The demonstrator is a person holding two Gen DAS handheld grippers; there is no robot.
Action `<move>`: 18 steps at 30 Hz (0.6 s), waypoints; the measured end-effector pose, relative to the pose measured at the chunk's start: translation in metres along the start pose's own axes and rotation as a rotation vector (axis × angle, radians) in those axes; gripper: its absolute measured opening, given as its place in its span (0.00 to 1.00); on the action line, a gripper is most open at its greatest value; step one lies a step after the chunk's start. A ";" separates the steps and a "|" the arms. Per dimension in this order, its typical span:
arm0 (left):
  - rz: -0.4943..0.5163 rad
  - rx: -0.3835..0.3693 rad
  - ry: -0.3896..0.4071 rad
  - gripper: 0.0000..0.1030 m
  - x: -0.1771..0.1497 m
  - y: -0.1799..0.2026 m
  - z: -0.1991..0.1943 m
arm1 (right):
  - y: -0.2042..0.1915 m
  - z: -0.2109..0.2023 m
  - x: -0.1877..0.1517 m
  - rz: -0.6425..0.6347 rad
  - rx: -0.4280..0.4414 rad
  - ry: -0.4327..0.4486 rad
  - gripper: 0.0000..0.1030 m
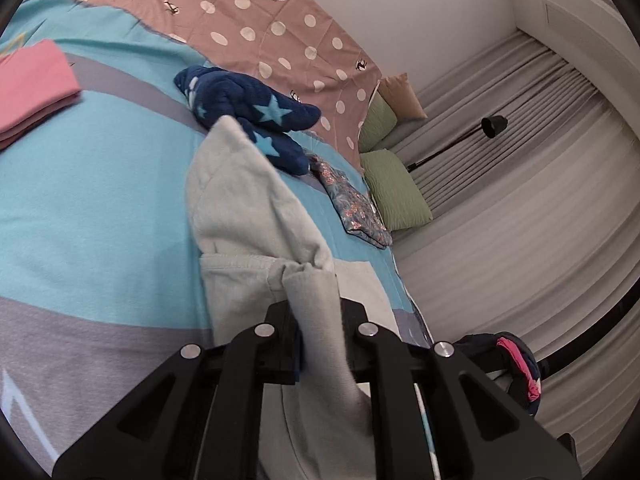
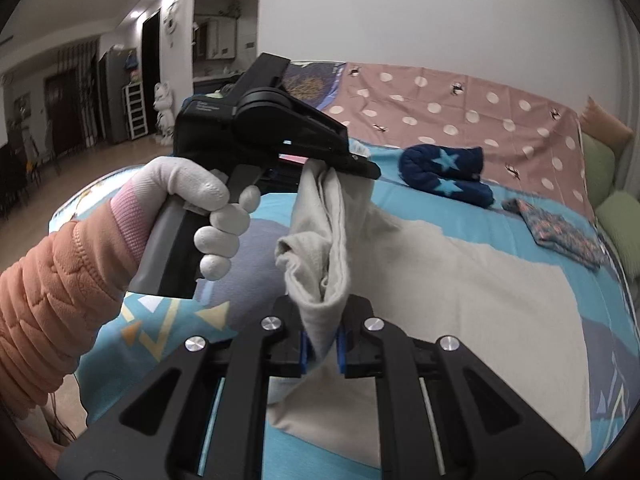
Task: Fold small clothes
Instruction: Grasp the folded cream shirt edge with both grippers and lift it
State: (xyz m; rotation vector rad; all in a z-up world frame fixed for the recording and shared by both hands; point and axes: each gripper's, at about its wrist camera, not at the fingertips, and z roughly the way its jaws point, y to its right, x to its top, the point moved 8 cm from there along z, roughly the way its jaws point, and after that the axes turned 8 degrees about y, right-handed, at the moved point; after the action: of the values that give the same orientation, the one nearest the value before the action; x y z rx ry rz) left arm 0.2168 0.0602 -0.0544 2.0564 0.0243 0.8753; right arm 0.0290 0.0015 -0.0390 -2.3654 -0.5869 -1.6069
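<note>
A pale grey garment [image 1: 244, 216] [image 2: 460, 272] lies spread on the blue patterned bedspread [image 1: 92, 208]. My left gripper [image 1: 318, 312] is shut on a bunched edge of it, lifted off the bed. My right gripper [image 2: 323, 320] is shut on another fold of the same garment. In the right wrist view the left gripper [image 2: 340, 168], held by a white-gloved hand [image 2: 208, 216] with an orange sleeve, pinches the cloth higher up, and the fabric hangs between both grippers.
A navy star-print garment [image 1: 256, 116] [image 2: 444, 176] and a floral cloth [image 1: 352, 204] [image 2: 560, 236] lie farther back. A folded pink piece [image 1: 32, 84] sits at left. Green pillows [image 1: 396, 188], a polka-dot sheet [image 1: 272, 28] and grey curtains [image 1: 520, 200] border the bed.
</note>
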 end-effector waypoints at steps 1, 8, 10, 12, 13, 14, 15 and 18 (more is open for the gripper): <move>0.006 0.006 -0.008 0.09 -0.001 0.005 0.007 | 0.009 -0.003 -0.001 0.021 -0.004 0.005 0.10; 0.047 0.049 -0.079 0.09 -0.016 0.041 0.058 | 0.060 -0.027 -0.014 0.149 -0.009 0.027 0.10; 0.067 0.061 -0.095 0.09 -0.022 0.051 0.072 | 0.074 -0.034 -0.019 0.168 -0.011 0.036 0.10; 0.088 0.069 -0.114 0.09 -0.026 0.063 0.091 | 0.090 -0.042 -0.027 0.196 -0.018 0.044 0.10; 0.100 0.073 -0.121 0.09 -0.030 0.069 0.098 | 0.098 -0.045 -0.029 0.209 -0.021 0.047 0.10; 0.111 0.079 -0.129 0.09 -0.032 0.074 0.106 | 0.108 -0.049 -0.033 0.227 -0.027 0.052 0.10; 0.122 0.085 -0.137 0.09 -0.038 0.081 0.116 | 0.117 -0.052 -0.035 0.244 -0.031 0.055 0.10; 0.155 0.101 -0.167 0.09 -0.051 0.098 0.143 | 0.145 -0.066 -0.045 0.299 -0.049 0.064 0.10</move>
State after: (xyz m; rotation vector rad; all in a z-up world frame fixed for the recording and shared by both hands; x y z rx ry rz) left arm 0.2337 -0.1195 -0.0645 2.2430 -0.1872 0.8066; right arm 0.0232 -0.1632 -0.0500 -2.2932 -0.1713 -1.5685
